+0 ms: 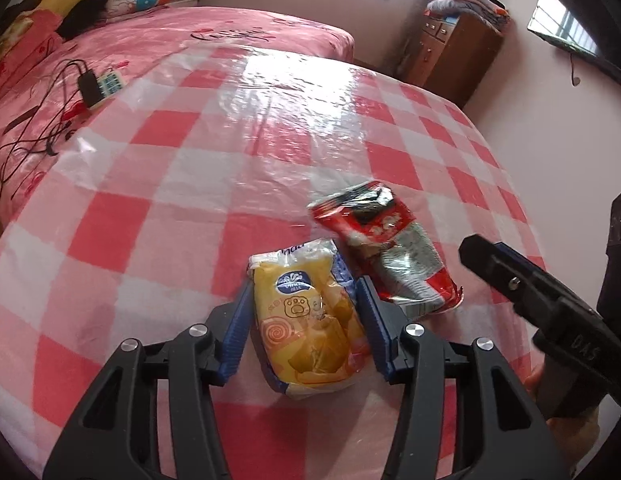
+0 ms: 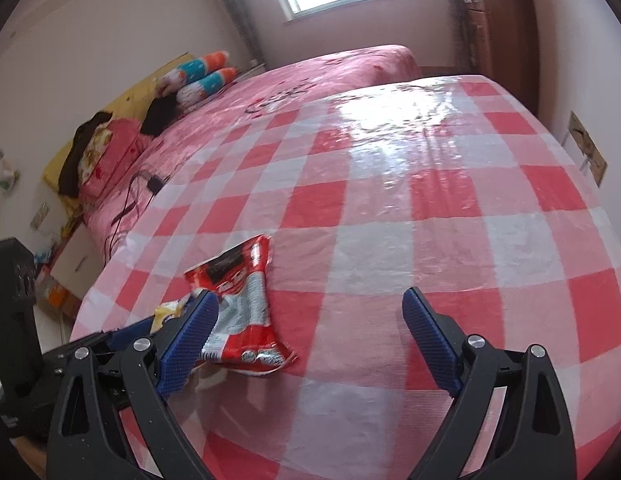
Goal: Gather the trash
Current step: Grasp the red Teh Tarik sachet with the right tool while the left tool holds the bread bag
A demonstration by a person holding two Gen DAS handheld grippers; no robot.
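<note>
The left gripper [image 1: 304, 316] pinches a yellow snack packet [image 1: 306, 320] between its blue pads, the packet resting on or just above the red-and-white checked tablecloth [image 1: 150, 208]; this first piece of trash appears secured but not yet carried off. Just beside it, touching or nearly so, lies a crumpled red-and-silver wrapper [image 2: 240, 312], flat, shiny and torn open at the far end, not yet collected. The right gripper [image 2: 310, 336] hovers with its jaws spread wide and empty, the wrapper partly behind its left pad. No bin is visible. Beyond the table stands a pink bed [image 1: 170, 36] with cables [image 1: 38, 128].
</note>
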